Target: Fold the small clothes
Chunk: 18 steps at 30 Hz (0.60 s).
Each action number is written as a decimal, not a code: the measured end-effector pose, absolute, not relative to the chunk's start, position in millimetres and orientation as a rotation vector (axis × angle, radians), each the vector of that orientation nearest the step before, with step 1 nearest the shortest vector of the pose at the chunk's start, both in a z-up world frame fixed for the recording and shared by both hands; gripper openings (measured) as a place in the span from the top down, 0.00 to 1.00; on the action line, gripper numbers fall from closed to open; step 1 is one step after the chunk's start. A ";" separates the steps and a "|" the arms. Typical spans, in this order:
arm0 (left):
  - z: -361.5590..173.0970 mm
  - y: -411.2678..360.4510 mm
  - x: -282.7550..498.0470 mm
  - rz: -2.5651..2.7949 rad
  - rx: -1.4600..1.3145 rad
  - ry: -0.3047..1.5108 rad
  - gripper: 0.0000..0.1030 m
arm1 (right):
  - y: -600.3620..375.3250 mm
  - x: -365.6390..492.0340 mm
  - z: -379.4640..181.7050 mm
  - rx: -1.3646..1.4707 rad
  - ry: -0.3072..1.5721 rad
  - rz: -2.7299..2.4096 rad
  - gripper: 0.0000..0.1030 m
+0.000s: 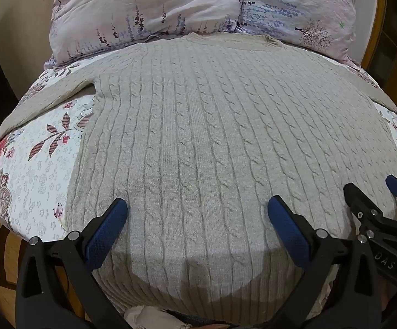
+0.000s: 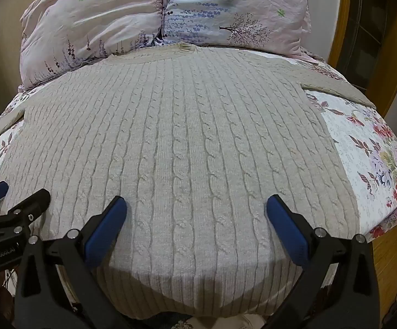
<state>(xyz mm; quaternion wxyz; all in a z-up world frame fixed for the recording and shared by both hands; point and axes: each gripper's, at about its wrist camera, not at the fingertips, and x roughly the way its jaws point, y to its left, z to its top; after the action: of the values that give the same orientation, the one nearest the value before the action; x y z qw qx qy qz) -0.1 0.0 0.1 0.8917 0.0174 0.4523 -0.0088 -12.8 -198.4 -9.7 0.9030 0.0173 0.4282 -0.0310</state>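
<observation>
A light grey cable-knit sweater [image 1: 198,126] lies flat on the bed, collar at the far end, hem near me; it also shows in the right wrist view [image 2: 176,137]. Its sleeves spread out to the left [image 1: 42,101] and right [image 2: 335,85]. My left gripper [image 1: 197,209] is open and empty, hovering over the sweater's lower part. My right gripper [image 2: 196,208] is open and empty over the same lower part, just right of the left one. The right gripper shows at the right edge of the left wrist view [image 1: 373,189]; the left gripper shows at the left edge of the right wrist view [image 2: 20,192].
A floral bedsheet [image 1: 34,170] covers the bed. Two floral pillows [image 1: 198,8] lie at the head, just beyond the collar. A wooden bed frame [image 2: 387,268] shows at the right, with a wooden door frame [image 2: 346,22] behind.
</observation>
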 end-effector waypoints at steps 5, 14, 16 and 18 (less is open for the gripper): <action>0.1 0.0 0.0 -0.018 0.036 0.939 0.01 | -198.4 -12.8 -9.7 0.036 0.885 -0.064 0.02; 0.1 0.0 -0.1 -0.018 0.037 0.938 0.01 | -198.4 -12.8 -9.7 0.036 0.885 -0.064 0.02; 0.1 0.0 -0.1 -0.018 0.037 0.938 0.01 | -198.4 -12.8 -9.7 0.036 0.885 -0.064 0.02; 0.1 0.0 -0.1 -0.018 0.037 0.938 0.01 | -198.4 -12.8 -9.7 0.036 0.885 -0.064 0.02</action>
<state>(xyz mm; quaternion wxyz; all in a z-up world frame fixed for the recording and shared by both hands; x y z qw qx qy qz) -0.1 0.0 0.1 0.8919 0.0178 0.4518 -0.0087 -12.8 -198.4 -9.7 0.9030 0.0174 0.4282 -0.0310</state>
